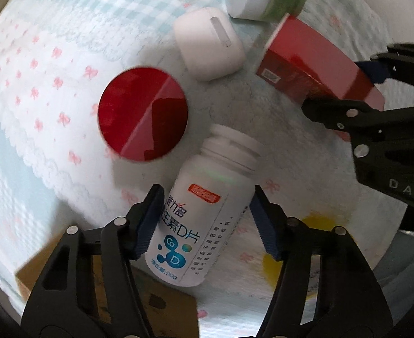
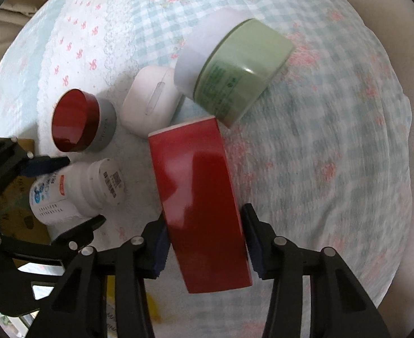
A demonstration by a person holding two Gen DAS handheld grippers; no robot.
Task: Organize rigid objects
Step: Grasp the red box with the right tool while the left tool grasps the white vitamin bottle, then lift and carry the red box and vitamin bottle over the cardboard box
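Note:
My left gripper (image 1: 204,222) straddles a white pill bottle (image 1: 204,214) lying on the patterned cloth; the left pad touches it, the right pad stands a little off it, so the jaws are open. The bottle also shows in the right wrist view (image 2: 77,191). My right gripper (image 2: 204,242) is shut on a red box (image 2: 198,205), which shows in the left wrist view (image 1: 314,56) too. A red-lidded jar (image 2: 80,121), a white earbud case (image 2: 150,101) and a green jar with a white lid (image 2: 232,67) lie ahead.
The cloth (image 2: 319,140) covers a round surface with its edge to the right. A cardboard box (image 1: 37,270) sits at the lower left beneath my left gripper. A yellow patch (image 1: 319,225) marks the cloth at the near edge.

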